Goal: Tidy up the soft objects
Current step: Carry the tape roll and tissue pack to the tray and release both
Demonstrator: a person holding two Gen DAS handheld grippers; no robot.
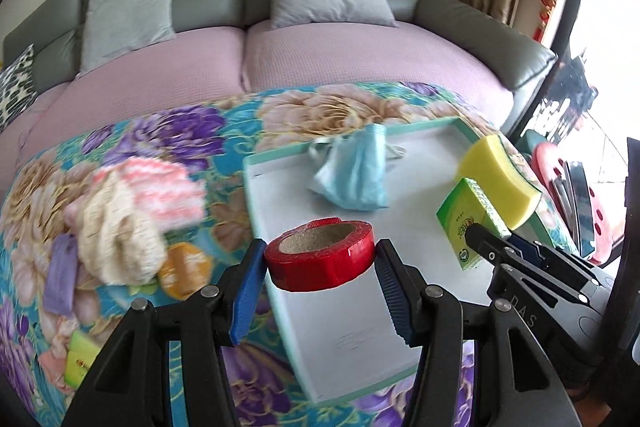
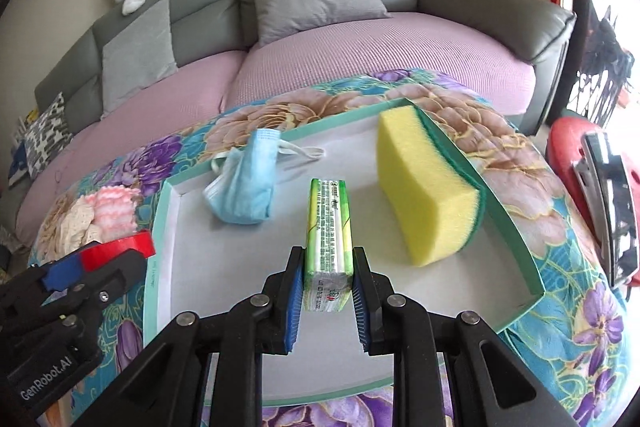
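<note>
**Both claws loaded over the tray**

Left wrist view: the left claw [image 1: 320, 263] grips a red tape roll [image 1: 320, 255] above the near corner of the tray [image 1: 348, 347]. The right claw [image 2: 326, 291] is clamped on a green tissue pack [image 2: 329, 227] over the tray's middle, between the blue face mask [image 2: 246, 187] and the yellow sponge [image 2: 428, 187]. Placing appears to be in hand; next, each claw likely must lower and release on a bare part of the tray floor.

Red tape [image 1: 320, 254], yellow-green sponge [image 2: 428, 187]
</note>
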